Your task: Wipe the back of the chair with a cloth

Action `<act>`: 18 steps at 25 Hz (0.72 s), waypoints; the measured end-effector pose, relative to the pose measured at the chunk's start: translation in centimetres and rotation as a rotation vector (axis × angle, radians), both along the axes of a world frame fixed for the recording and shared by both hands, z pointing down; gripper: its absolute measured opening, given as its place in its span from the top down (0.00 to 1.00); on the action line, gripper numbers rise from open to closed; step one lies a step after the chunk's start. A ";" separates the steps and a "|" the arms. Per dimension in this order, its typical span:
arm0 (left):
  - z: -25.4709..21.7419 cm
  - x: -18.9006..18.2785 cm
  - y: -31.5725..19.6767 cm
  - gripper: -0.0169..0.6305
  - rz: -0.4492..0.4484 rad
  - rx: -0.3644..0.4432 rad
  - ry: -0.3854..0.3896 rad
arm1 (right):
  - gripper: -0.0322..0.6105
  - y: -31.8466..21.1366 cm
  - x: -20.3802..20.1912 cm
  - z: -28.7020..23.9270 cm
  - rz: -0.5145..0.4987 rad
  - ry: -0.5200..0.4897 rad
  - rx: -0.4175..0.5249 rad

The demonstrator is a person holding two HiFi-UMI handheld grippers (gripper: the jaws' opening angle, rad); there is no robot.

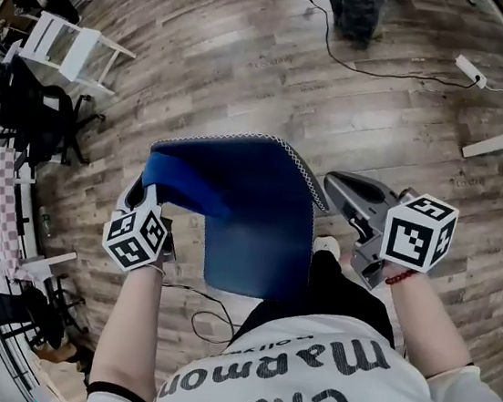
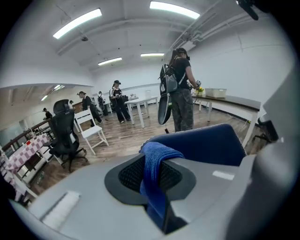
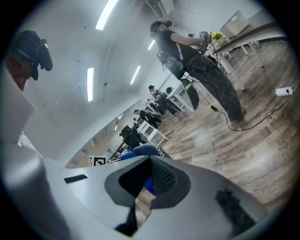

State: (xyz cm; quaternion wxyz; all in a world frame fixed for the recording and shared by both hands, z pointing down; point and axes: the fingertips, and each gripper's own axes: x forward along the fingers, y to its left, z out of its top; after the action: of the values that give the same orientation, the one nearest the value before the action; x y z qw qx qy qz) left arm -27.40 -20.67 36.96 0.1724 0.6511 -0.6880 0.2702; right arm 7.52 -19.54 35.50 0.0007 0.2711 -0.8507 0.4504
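Two grippers flank a blue chair back (image 1: pixel 257 228), seen from above on a wood floor (image 1: pixel 251 67). The left gripper (image 1: pixel 144 198), at the chair's left edge, is clenched on a blue cloth (image 2: pixel 155 164) bunched between its jaws. The right gripper (image 1: pixel 340 191), at the right edge, has its jaws slightly parted and holds nothing. Wiping appears barely begun. A good pass would press the cloth flat on the upholstery and sweep rightward in overlapping strokes, the free gripper steadying the chair.

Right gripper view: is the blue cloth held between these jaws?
No, the right gripper has its jaws apart, gripping nothing.
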 end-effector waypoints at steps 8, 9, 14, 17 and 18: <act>2.5 -1.0 -0.6 0.90 -0.083 -0.088 -0.030 | 0.93 0.7 -0.2 1.7 -0.015 -0.009 -0.049; 2.6 -0.7 -1.0 0.90 -0.086 -0.079 -0.014 | 0.93 0.8 -0.1 1.8 -0.015 -0.009 -0.053; 2.8 0.7 -2.3 0.90 -0.077 -0.048 0.010 | 0.93 0.9 1.1 2.0 -0.004 0.010 -0.066; 2.8 1.7 -2.4 0.90 -0.033 -0.030 0.004 | 0.93 0.9 1.8 1.9 0.004 0.019 -0.060; 2.7 2.2 -2.4 0.90 -0.019 -0.022 0.013 | 0.93 0.9 1.9 1.8 0.005 0.022 -0.059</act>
State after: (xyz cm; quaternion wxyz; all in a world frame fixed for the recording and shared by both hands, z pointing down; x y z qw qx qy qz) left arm -25.24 -23.05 39.67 0.1864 0.6442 -0.6902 0.2719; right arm 9.40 -18.64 37.30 0.0169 0.2780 -0.8364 0.4721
